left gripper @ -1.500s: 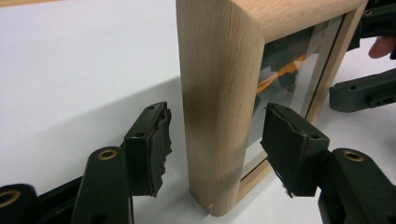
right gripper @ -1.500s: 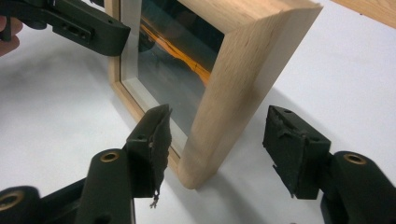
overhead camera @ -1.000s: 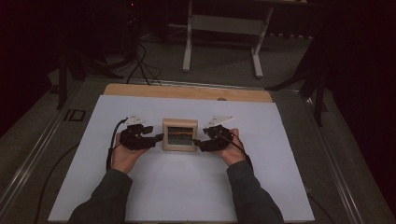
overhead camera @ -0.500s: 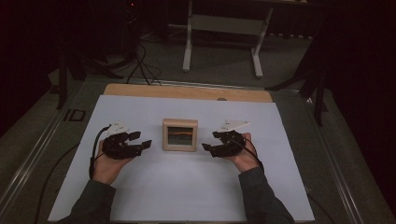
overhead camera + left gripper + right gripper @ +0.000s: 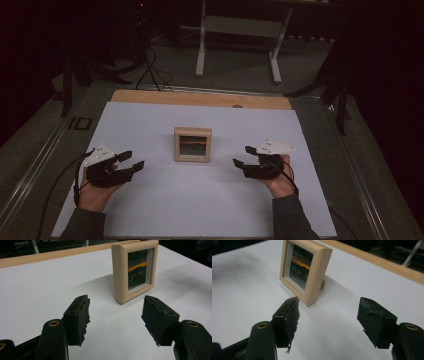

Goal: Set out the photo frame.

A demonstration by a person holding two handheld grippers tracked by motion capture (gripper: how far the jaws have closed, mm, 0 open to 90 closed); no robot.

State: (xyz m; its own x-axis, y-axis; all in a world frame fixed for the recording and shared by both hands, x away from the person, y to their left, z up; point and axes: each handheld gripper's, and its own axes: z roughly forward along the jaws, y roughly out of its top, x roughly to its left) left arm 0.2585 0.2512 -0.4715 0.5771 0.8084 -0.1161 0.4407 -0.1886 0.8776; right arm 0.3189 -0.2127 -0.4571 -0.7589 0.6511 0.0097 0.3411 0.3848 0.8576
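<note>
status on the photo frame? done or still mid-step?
Looks done: the photo frame stands upright on the white table, untouched. Nothing in hand: left gripper and right gripper are both open, apart from its sides. Nothing visibly left.

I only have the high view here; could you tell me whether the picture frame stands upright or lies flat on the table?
Observer: The picture frame stands upright on the white table, seen in the left gripper view.
Operator: Thank you. What props it up?
Observer: A small wooden foot behind it, seen in the right gripper view.
Operator: Are the tongs holding anything?
Observer: No. The left tongs and the right tongs are open and empty, apart from the frame.
</note>
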